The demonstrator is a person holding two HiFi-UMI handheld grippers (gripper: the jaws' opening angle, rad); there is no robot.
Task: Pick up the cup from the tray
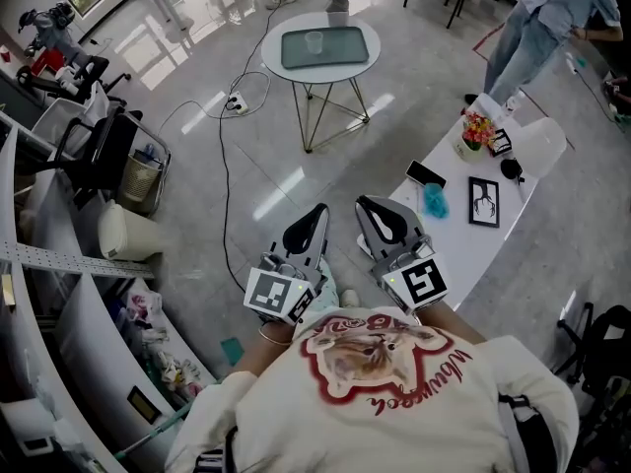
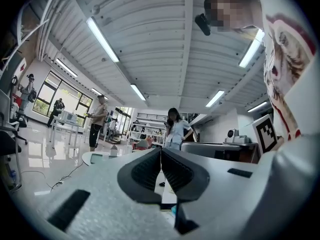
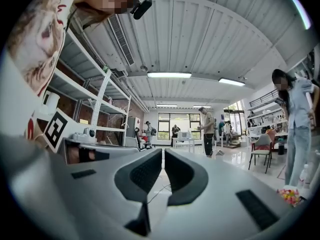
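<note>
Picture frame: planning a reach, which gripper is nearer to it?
Right. The right gripper is just left of the picture frame; the left gripper is farther left.

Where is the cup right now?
In the head view, the cup stands on the tray on the round table, at top centre of the picture, far ahead of the person.
</note>
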